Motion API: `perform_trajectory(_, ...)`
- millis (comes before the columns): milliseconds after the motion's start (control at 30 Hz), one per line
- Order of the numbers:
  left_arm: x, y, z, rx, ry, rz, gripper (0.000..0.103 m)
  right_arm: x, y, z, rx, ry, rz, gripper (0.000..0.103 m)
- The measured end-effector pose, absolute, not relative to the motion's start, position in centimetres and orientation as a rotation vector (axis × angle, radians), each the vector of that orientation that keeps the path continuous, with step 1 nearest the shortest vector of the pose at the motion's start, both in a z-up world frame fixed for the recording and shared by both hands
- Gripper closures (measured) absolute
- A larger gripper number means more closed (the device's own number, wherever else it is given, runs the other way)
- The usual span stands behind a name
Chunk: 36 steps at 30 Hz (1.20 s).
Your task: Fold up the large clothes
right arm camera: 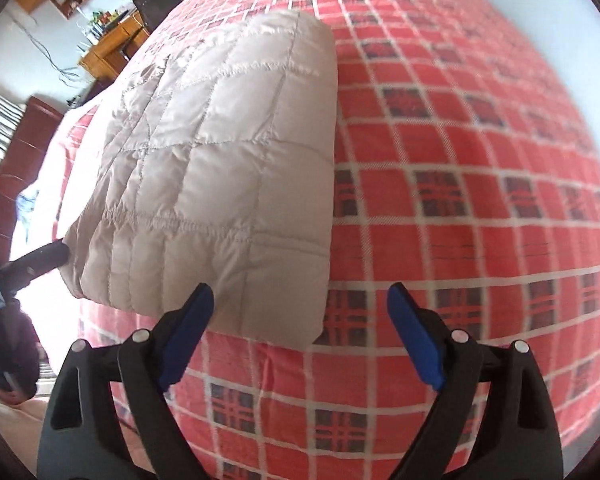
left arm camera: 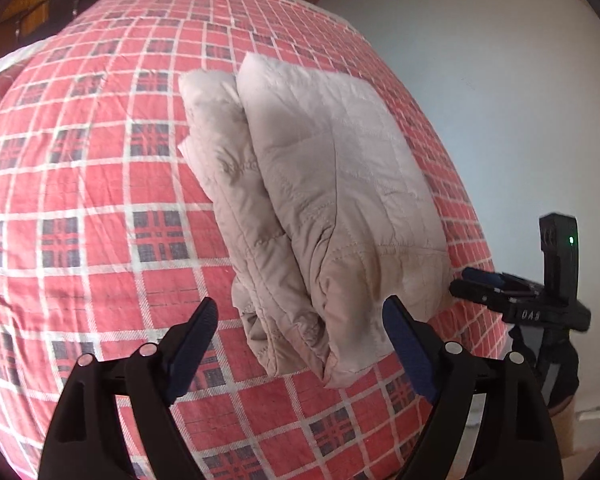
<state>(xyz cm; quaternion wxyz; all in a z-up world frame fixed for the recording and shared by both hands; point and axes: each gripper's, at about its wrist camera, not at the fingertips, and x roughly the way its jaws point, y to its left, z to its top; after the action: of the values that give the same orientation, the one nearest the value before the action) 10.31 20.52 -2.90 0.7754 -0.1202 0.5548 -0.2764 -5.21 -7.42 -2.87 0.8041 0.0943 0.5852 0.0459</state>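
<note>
Red plaid bedspread [left arm camera: 80, 184] covers the bed, and a folded beige quilted jacket [left arm camera: 320, 184] lies near its right edge, long axis running away from the left gripper [left arm camera: 300, 312], whose jaws gape empty just short of the bundle's near end. From the right wrist, the right gripper [right arm camera: 300, 304] is likewise spread and empty, the jacket [right arm camera: 220, 168] ahead and leftward, its near corner closest to the left finger.

Folded quilted jacket [left arm camera: 320, 200] bulks mid-bed, the only obstacle on the plaid bedspread [left arm camera: 80, 200]. Wide clear bedspread left of it and far beyond. Right claw [left arm camera: 470, 282] crowds jacket's near right corner; wall behind.
</note>
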Motion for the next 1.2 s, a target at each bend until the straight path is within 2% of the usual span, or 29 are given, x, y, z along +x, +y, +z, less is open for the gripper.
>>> perform_trajectory(400, 8.7, 20.3, 0.6, -0.123, 1.211, -0.43, 0.018, -7.1, -4.3, 1.2, 0.116, 1.175, 0.035, 0.011)
perform_trajectory(600, 7.9, 19.6, 1.0, -0.051, 1.218, -0.364, 0.01, -7.3, -3.5, 2.4, 0.109, 1.17, 0.025, 0.009)
perform_trajectory(1200, 6.8, 19.5, 3.2, -0.017, 1.171, -0.318, 0.009, -8.0, -3.2, 4.8, 0.089, 1.148, -0.037, 0.007)
